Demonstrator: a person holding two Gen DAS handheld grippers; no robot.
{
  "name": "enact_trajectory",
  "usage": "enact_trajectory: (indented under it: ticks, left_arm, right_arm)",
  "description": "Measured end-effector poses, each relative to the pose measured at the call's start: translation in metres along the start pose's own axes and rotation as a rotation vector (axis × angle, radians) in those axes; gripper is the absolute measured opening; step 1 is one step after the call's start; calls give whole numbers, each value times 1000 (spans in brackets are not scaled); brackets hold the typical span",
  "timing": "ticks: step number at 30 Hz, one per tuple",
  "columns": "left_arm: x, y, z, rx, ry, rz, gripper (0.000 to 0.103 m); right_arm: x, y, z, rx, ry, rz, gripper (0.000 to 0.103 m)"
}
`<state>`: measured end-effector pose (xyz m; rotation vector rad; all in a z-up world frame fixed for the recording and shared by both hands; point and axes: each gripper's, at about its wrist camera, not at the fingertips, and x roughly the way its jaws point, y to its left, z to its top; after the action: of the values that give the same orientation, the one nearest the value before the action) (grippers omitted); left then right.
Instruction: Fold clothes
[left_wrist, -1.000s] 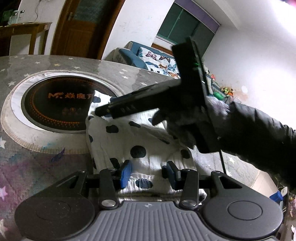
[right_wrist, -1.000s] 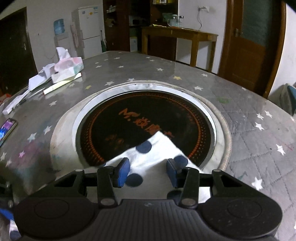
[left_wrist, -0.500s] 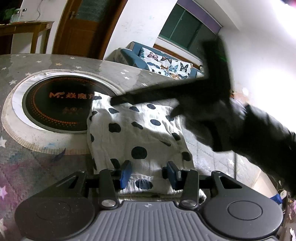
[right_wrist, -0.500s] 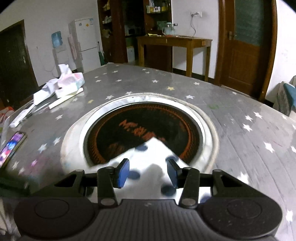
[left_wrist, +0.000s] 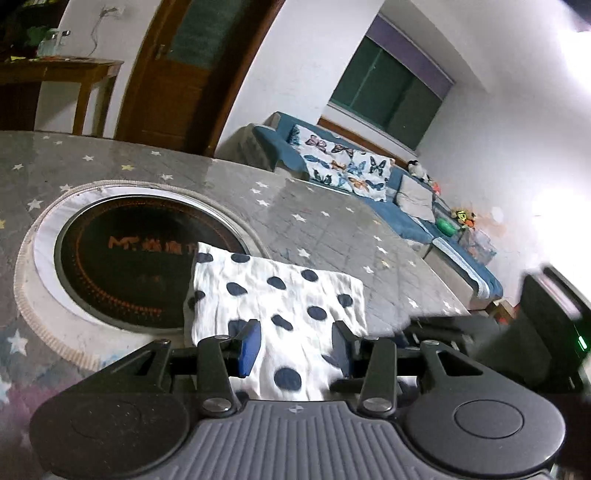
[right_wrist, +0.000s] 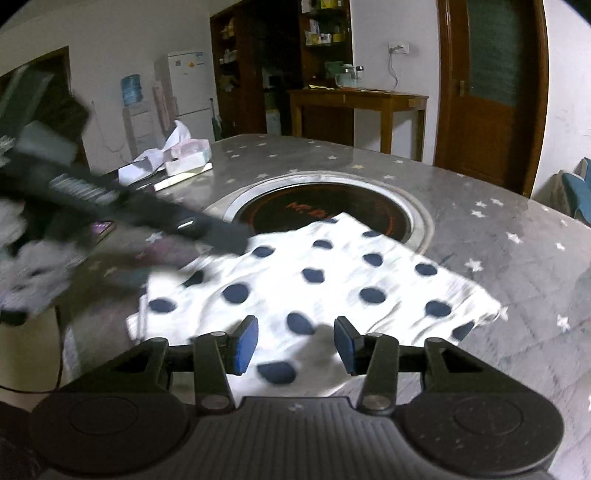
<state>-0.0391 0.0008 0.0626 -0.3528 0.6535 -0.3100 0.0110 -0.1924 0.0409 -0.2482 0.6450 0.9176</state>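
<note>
A white cloth with dark blue dots (left_wrist: 280, 299) lies folded flat on the grey star-patterned table (left_wrist: 332, 229), one corner over the round black cooktop (left_wrist: 125, 258). My left gripper (left_wrist: 295, 349) is open and empty just above the cloth's near edge. My right gripper (right_wrist: 295, 345) is open and empty over the cloth (right_wrist: 325, 280) from the other side. The left gripper shows blurred at the left of the right wrist view (right_wrist: 147, 214), its tip near the cloth's edge. The right gripper shows at the far right of the left wrist view (left_wrist: 546, 332).
A tissue box and papers (right_wrist: 177, 158) and a phone (right_wrist: 101, 227) lie on the table's far side. A wooden side table (right_wrist: 358, 99), a door and a fridge stand behind. A blue sofa (left_wrist: 369, 177) is beyond the table edge.
The right gripper has pulled back from over the cloth to its far right edge. The left gripper has lifted and backed off a little. Both stay open; the cloth lies flat.
</note>
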Motion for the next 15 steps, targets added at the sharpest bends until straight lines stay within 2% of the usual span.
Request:
enact_trajectory:
  ticks: [3, 7, 8, 11, 15]
  left_arm:
    - [14, 5, 0, -6, 29, 49, 42]
    - [26, 19, -7, -35, 71, 96, 29]
    - [27, 22, -9, -39, 73, 100, 28]
    - [23, 22, -9, -34, 67, 108, 26]
    - [11, 8, -2, -3, 24, 93, 26]
  right_arm:
    - [-1, 2, -9, 25, 3, 3, 46]
    - [-1, -3, -20, 76, 7, 1, 46]
    - [-3, -4, -20, 82, 6, 2, 46]
    - [-9, -7, -20, 100, 2, 5, 46]
    - [-20, -14, -10, 107, -44, -28, 46]
